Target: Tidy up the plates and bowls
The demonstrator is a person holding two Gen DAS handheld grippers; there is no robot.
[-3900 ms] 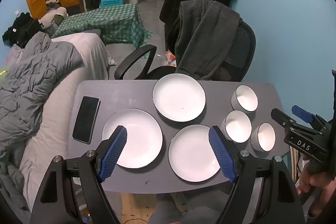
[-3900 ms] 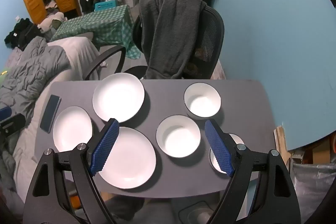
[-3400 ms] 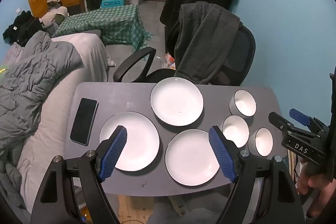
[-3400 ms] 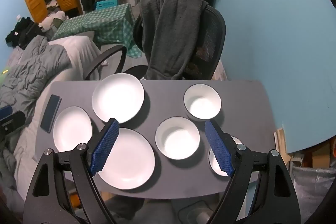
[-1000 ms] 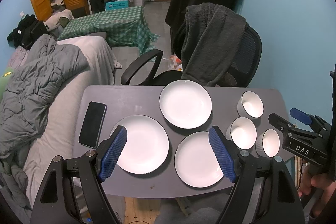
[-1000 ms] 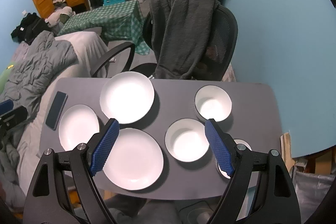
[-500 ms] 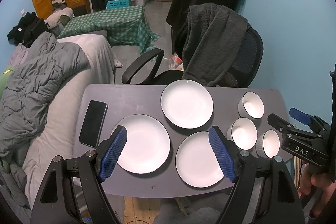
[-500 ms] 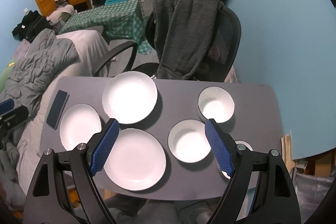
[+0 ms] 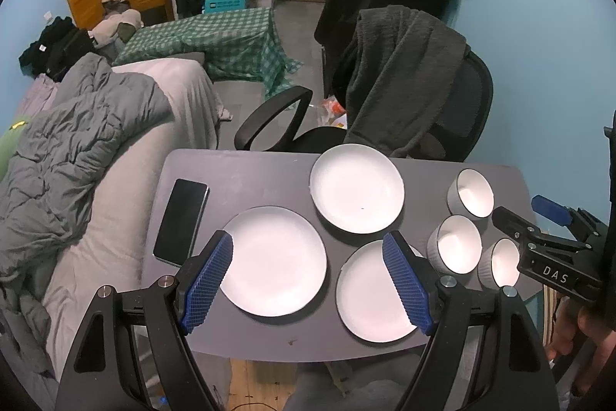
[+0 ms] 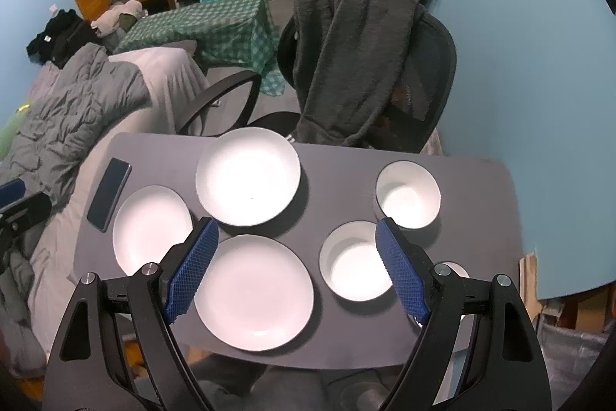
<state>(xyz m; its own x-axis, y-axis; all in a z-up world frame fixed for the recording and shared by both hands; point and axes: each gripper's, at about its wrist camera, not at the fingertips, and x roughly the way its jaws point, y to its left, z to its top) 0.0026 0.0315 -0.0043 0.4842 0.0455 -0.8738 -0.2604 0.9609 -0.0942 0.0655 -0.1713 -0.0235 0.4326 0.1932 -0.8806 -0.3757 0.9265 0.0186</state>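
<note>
Three white plates lie apart on the grey table (image 9: 246, 176): one at the back (image 9: 357, 187), one front left (image 9: 274, 260), one front right (image 9: 369, 291). Three white bowls stand in a row at the right: far (image 9: 470, 192), middle (image 9: 455, 244), near (image 9: 499, 262). My left gripper (image 9: 308, 280) is open and empty, high above the front plates. My right gripper (image 10: 298, 264) is open and empty, above the front right plate (image 10: 254, 291) and the middle bowl (image 10: 356, 260). It also shows at the right edge of the left wrist view (image 9: 546, 245).
A black phone (image 9: 181, 222) lies at the table's left end. An office chair (image 9: 423, 110) draped with a dark garment stands behind the table. A bed with a grey duvet (image 9: 77, 149) lies to the left. The blue wall is to the right.
Both grippers have drifted slightly, so the table sits a little further right and lower in both views. Plates, bowls and phone have not moved. Both grippers stay open.
</note>
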